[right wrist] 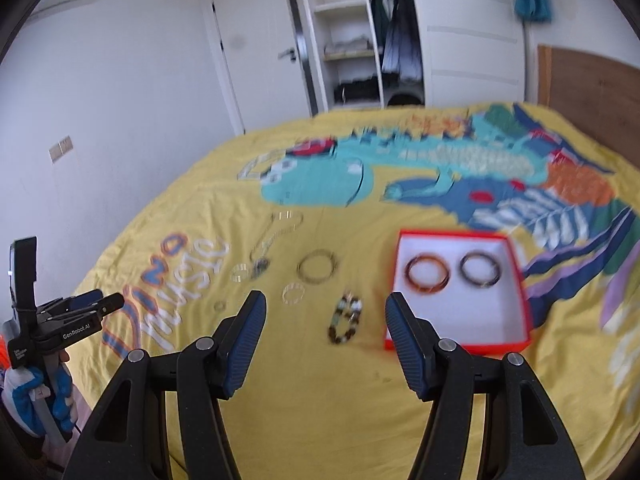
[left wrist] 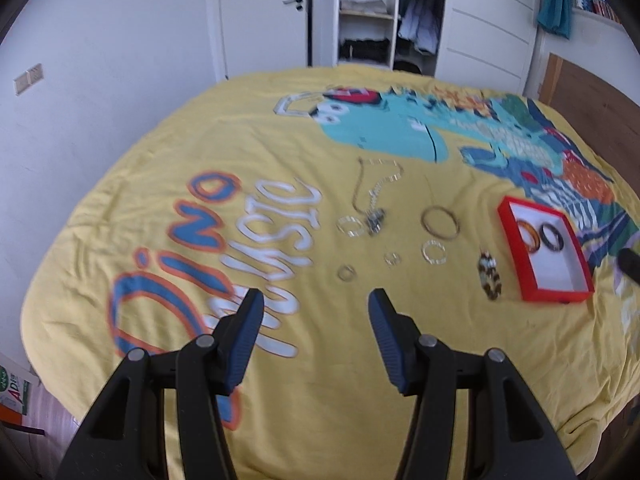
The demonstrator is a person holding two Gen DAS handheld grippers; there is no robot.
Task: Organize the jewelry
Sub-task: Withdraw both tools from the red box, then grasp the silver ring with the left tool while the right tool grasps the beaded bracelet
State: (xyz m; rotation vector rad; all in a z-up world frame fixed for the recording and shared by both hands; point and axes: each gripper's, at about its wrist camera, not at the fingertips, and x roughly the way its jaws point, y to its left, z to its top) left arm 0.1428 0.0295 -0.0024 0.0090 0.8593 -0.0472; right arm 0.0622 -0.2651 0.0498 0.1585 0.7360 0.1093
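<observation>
While both my tongs hang over the bed [left wrist: 120, 208], nothing's gripped yet: left tongs [left wrist: 316, 300] spread wide and empty, right tongs [right wrist: 326, 304] same, wide apart, nothing btwn the pads.

Jewelry's laid out on the yellow dino bedspread. Red box [right wrist: 524, 300] w/ white inside sits to the right; two bangles in it side by side, not touching as far as I can tell: amber bangle [right wrist: 427, 273] on the left, dark bangle [right wrist: 480, 270] on the right.

Just left of the box, on the spread, a beaded bracelet [right wrist: 345, 320], brown, green & white beads. It's right ahead of my right tongs, roughly btwn the fingers in that view.

Further back: gold bangle [left wrist: 440, 222], a thin hoop. Near it a small pale ring-shaped piece [left wrist: 433, 253], and two smaller ones [left wrist: 392, 259] [left wrist: 346, 273] closer to my left tongs. Another pale ring [left wrist: 351, 226] sits just beside the chain necklace [left wrist: 374, 196], whose pendant end bunches up next to it. Pics are blurry, so can't tell finer detail on those.

From the right wrist view, my left hand [right wrist: 36, 392] in a blue & white glove holds the other tool at far left, off the bed's edge.
</observation>
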